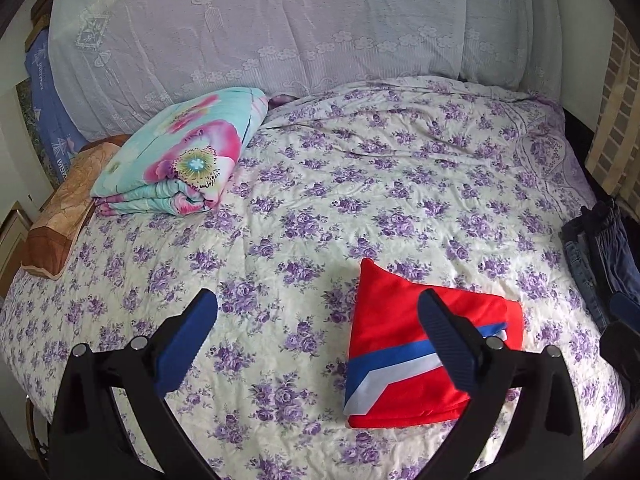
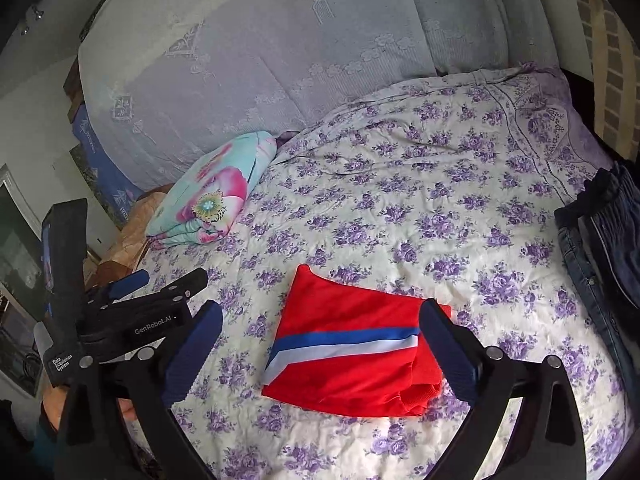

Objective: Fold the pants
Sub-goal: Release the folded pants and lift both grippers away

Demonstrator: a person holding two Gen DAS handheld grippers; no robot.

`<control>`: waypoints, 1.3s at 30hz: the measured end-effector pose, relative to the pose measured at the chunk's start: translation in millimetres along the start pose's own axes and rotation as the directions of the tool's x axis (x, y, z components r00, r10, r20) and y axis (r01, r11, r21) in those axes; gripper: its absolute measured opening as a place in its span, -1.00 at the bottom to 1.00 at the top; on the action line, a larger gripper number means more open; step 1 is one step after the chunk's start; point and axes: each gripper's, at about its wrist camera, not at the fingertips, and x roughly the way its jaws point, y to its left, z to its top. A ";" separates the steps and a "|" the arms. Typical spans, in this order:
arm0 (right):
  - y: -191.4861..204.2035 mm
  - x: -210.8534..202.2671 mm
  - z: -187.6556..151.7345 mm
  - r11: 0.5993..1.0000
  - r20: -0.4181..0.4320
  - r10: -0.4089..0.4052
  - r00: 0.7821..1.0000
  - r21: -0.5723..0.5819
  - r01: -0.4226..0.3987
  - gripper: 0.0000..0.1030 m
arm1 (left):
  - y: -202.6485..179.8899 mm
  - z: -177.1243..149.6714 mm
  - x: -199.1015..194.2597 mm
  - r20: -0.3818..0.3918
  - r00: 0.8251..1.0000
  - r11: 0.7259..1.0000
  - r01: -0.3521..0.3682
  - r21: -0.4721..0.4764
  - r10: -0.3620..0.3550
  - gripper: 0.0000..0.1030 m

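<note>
The red pants (image 1: 400, 344) with a blue and white stripe lie folded into a compact bundle on the floral bedspread (image 1: 320, 200), near the front edge. They also show in the right wrist view (image 2: 352, 344). My left gripper (image 1: 318, 320) is open and empty, held above the bed with the bundle beside its right finger. My right gripper (image 2: 320, 332) is open and empty above the bundle, which lies between its fingers in the view. The left gripper's body (image 2: 132, 320) shows at the left of the right wrist view.
A folded turquoise and pink floral quilt (image 1: 180, 156) lies at the back left beside a brown pillow (image 1: 68, 208). Dark jeans and other dark clothes (image 1: 600, 256) are piled at the bed's right edge. A lace-covered headboard (image 1: 280, 20) rises behind.
</note>
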 end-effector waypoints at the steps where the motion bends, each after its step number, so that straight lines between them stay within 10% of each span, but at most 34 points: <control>1: -0.5 0.1 -0.5 1.000 -0.002 0.000 1.000 -0.001 0.000 0.92 | -0.2 -0.2 -0.1 0.000 1.000 1.000 0.005 -0.002 -0.005 0.90; 8: -79.4 22.6 -63.0 0.972 -0.175 0.100 0.980 0.227 -0.059 0.92 | 15.2 -40.6 34.7 -0.114 0.986 0.992 0.127 0.024 -0.123 0.90; 14: -135.8 45.8 -153.1 0.864 -0.189 0.214 0.959 0.494 -0.095 0.87 | 41.4 -114.2 90.1 -0.267 0.918 0.956 0.277 -0.096 -0.293 0.90; 27: -125.4 122.0 -145.1 0.809 -0.063 0.277 0.959 0.554 -0.197 0.80 | 13.0 -142.6 115.0 -0.343 0.847 0.914 0.388 -0.121 -0.406 0.90; 33: -161.1 116.4 -162.9 0.659 0.002 0.384 0.923 0.700 -0.275 -0.18 | 18.9 -130.5 129.3 -0.309 0.823 0.878 0.427 -0.215 -0.476 0.90; 39: -140.4 117.6 -151.5 0.724 -0.025 0.424 0.906 0.610 -0.322 0.64 | 24.4 -131.2 148.2 -0.330 0.801 0.862 0.423 -0.279 -0.499 0.90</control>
